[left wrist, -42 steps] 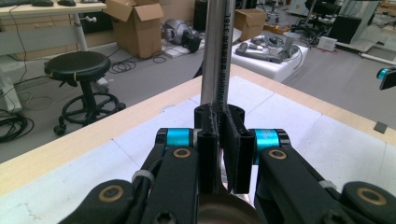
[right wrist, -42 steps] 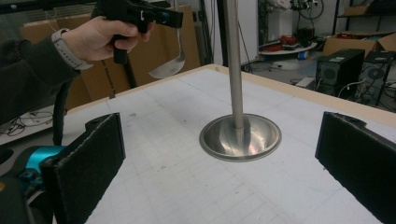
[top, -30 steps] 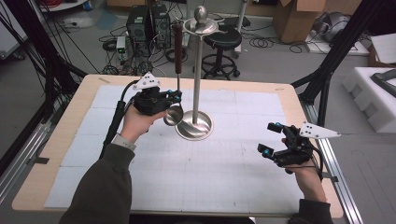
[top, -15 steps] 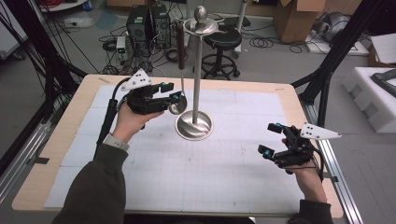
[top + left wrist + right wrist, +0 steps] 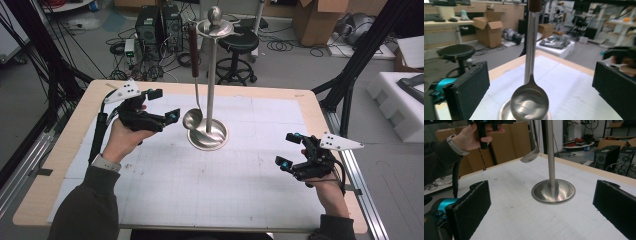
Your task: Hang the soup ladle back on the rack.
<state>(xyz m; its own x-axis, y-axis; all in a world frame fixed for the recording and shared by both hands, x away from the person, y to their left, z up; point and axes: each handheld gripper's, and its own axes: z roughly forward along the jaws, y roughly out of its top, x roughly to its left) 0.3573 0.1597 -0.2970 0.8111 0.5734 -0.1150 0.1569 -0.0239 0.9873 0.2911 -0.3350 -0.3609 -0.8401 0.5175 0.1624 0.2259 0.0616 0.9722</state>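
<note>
High view shows your left gripper (image 5: 167, 105), jaws apart and empty, just left of the ladle (image 5: 193, 118) hanging upright from the stand (image 5: 212, 75); its bowl sits straight ahead between them. Your right gripper (image 5: 289, 149), also open, rests well away on the desk (image 5: 240, 200).

A black round stool (image 5: 241, 42) stands on the grey floor just beyond the far edge of the table (image 5: 65, 155). Two dark computer towers (image 5: 159, 25) sit to the stool's left, with loose cables (image 5: 280, 46) strewn on the floor near them. An open cardboard box (image 5: 320, 20) lies farther back on the right. White foam blocks (image 5: 400, 105) rest off the table's right side, behind a slanting black frame strut (image 5: 360, 55). A white gridded mat (image 5: 200, 190) covers most of the wooden tabletop.
</note>
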